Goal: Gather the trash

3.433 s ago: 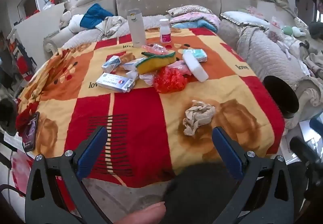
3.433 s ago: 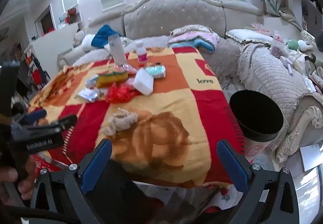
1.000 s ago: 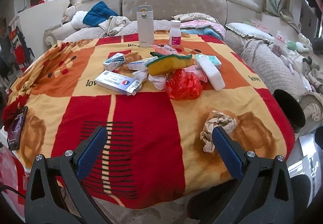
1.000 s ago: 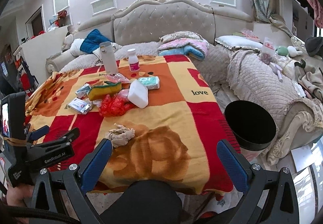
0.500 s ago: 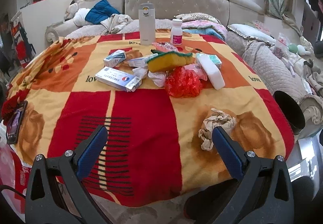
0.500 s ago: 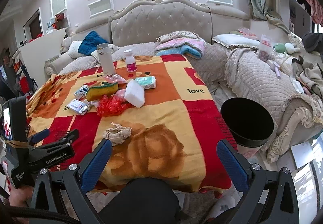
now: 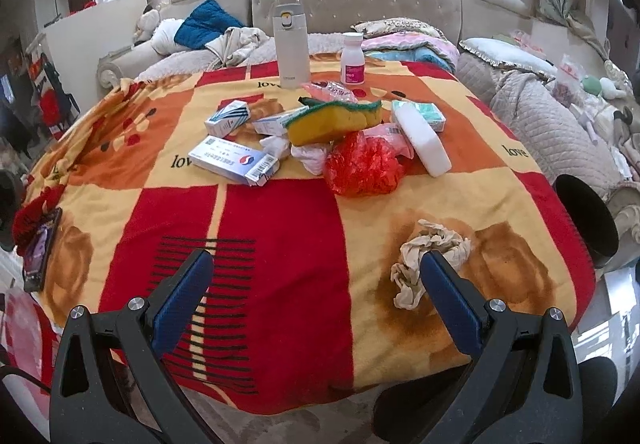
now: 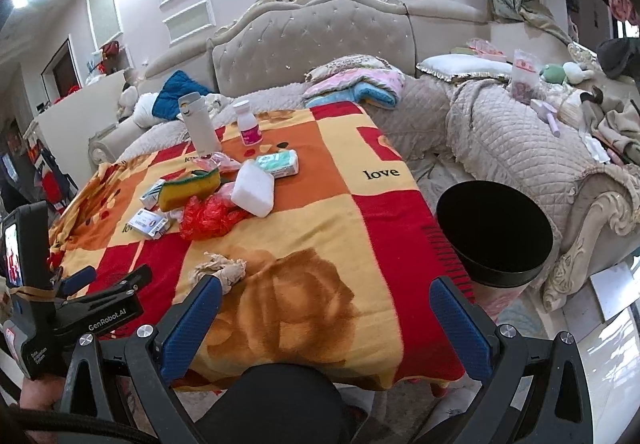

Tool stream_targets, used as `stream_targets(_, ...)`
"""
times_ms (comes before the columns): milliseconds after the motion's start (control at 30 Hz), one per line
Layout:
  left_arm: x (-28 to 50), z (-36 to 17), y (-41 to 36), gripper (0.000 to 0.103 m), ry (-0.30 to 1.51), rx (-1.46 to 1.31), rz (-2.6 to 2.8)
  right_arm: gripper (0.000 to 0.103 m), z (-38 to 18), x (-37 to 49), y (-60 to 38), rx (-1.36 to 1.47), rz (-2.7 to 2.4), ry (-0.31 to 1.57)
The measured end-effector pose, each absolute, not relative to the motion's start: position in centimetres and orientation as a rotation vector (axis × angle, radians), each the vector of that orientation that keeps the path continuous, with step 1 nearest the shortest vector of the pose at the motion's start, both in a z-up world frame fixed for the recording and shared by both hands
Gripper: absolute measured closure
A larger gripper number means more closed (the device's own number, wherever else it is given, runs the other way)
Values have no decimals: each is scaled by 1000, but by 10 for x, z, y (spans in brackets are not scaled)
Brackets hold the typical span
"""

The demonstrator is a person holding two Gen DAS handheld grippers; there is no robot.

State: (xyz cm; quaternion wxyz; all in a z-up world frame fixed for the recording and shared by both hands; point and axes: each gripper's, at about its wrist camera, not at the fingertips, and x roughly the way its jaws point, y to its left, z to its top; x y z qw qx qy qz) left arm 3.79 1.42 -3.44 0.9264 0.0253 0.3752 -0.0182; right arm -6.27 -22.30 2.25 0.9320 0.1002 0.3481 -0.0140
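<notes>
**A:** Where is your trash?

**B:** Take the crumpled tissue (image 7: 430, 258) as your mark. It lies on the patterned blanket (image 7: 280, 244), on the yellow square with the brown rose, near the blanket's front edge. Your left gripper (image 7: 316, 284) hangs just short of it, fingers spread wide and empty, the right blue fingertip overlapping the tissue's near side in the left wrist view; you cannot tell whether it touches.

**A:** And your other hand?

**B:** Your right gripper (image 8: 326, 304) is to the right of the tissue, fingers also spread wide, holding nothing. Its left fingertip sits just in front of the tissue (image 8: 222, 268) in the right wrist view.

**A:** What lies beyond the tissue?

**B:** Behind it, a red plastic bag (image 7: 362, 167), then a yellow sponge (image 7: 332, 117), a white block (image 7: 424, 139) and several small boxes (image 7: 234, 159). Farther back stand a white flask (image 7: 290, 45) and a pill bottle (image 7: 352, 57).

**A:** The bin?

**B:** The black bin (image 8: 494, 232) stands off the blanket, well to the tissue's right, its mouth open.
</notes>
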Motion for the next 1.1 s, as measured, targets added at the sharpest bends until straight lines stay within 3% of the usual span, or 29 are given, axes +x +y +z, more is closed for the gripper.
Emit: stream_targets(1100,51,-56,14,0,831,47,-61,0,13,-53,-211,164,6,743)
